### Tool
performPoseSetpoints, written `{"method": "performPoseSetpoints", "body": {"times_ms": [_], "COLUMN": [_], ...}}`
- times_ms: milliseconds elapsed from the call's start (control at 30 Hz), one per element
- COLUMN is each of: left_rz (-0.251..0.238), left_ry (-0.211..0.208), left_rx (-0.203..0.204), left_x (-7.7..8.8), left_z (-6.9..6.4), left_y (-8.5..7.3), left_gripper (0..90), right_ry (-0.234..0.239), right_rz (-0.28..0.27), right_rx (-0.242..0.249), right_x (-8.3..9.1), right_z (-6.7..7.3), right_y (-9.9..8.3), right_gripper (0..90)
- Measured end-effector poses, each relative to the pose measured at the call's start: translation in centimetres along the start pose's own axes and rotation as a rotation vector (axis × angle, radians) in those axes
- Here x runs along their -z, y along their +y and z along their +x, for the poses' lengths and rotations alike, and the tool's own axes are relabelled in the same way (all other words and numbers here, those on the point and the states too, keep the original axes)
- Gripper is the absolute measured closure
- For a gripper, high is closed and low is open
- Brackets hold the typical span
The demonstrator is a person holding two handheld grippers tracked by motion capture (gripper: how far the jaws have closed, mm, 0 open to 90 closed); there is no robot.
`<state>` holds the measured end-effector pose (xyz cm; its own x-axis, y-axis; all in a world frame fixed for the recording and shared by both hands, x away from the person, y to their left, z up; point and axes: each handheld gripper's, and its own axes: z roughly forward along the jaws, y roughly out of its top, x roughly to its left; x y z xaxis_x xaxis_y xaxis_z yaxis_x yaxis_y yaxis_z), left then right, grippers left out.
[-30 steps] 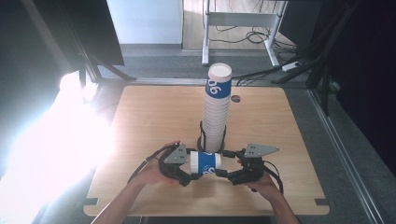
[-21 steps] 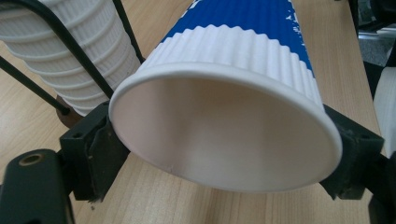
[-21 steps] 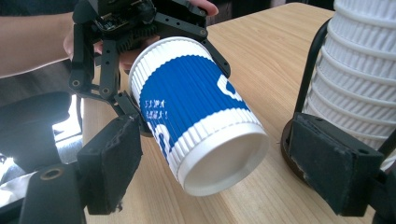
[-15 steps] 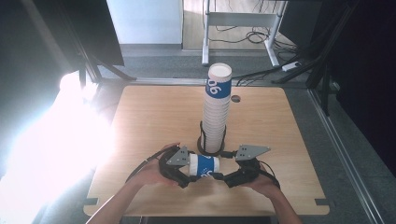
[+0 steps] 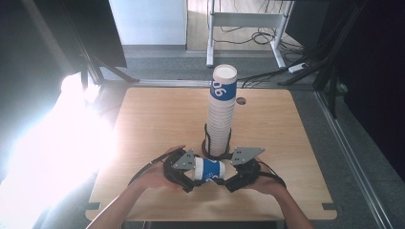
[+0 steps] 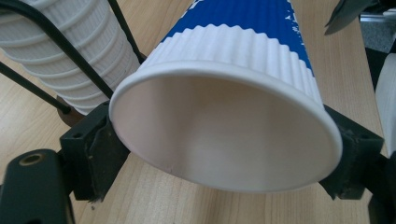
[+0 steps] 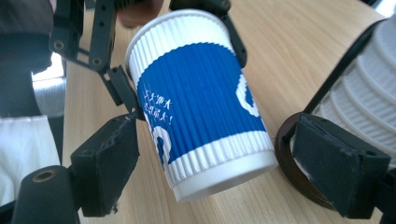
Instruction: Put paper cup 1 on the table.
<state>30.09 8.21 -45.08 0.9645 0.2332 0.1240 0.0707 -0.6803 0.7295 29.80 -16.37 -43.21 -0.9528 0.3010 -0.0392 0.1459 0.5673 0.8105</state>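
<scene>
I have the blue-and-white ribbed paper cup [image 5: 208,170] lying on its side just in front of the tall stack of matching cups [image 5: 220,114] in its black wire holder [image 5: 206,143]. My left gripper [image 5: 190,172] clamps the cup's rim, jaws squeezing the mouth slightly oval. My right gripper [image 5: 230,180], at the cup's base, has just been opening; its jaws stand wide with the base between them, neither pad pressing. To do this handover well, I should keep the left grip gentle and clear the right jaws off the base without nudging the stack.
</scene>
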Motion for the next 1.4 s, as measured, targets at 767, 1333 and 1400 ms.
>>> {"method": "performPoseSetpoints", "body": {"times_ms": [767,1333,1400], "left_rz": [0.028,-0.036,-0.07], "left_ry": [-0.049,-0.021,-0.015], "left_rx": [-0.03,0.014,0.04], "left_x": [-1.1,0.3,0.7], "left_z": [-0.2,-0.1,-0.2], "left_y": [0.1,0.2,0.0], "left_gripper": [14.4,10.3,10.1], "right_ry": [0.061,0.066,0.059], "right_rz": [0.199,0.064,0.044], "right_rx": [0.126,0.063,0.057], "right_x": [-2.9,-1.7,-1.5], "right_z": [0.4,-0.2,-0.3], "right_y": [0.0,-1.0,-1.1], "right_gripper": [25.5,26.1,26.2]}}
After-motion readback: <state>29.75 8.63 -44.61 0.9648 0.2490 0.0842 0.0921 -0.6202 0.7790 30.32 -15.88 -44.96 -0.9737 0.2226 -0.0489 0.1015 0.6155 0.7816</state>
